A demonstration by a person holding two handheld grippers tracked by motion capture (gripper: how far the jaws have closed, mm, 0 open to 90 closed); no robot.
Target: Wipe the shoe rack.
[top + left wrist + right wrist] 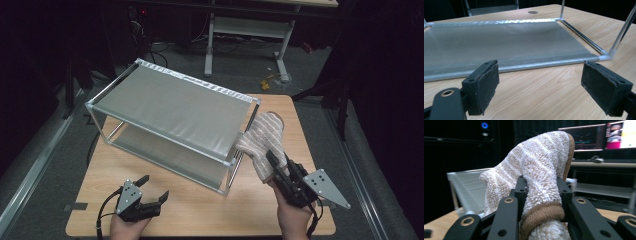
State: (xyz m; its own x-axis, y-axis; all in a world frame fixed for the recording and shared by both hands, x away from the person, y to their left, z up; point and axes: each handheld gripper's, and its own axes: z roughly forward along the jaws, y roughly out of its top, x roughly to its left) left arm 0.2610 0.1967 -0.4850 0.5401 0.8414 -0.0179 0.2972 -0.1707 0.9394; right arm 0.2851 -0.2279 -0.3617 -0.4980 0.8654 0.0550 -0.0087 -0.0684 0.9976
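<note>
- On the left, your left hand (129, 227) is holding the left gripper (152, 189) low over the near edge of the wooden table (200, 210), jaws standing wide with nothing between them
- In the left gripper view, the two black pads (485, 83) are framing bare tabletop, and the lower fabric tier (506, 42) of the rack is lying just beyond them, apart from both pads
- In the middle, the two-tier rack (172, 107) of metal tubes and grey fabric is sitting at an angle on the table, its near right corner post (231, 175) close to the right gripper
- On the right, your right hand (292, 217) is gripping the right gripper (276, 167), its jaws closed narrowly on a striped beige-and-white terry mitt (264, 142) with a brown hem
- The mitt is being held clear of the tabletop, just beside the rack's right end, its rounded tip pointing away from you; whether it is touching the rack frame cannot be told
- In the right gripper view, the mitt (541, 167) is standing up between the jaws, both pressing on it just above the brown hem (541, 216)
</note>
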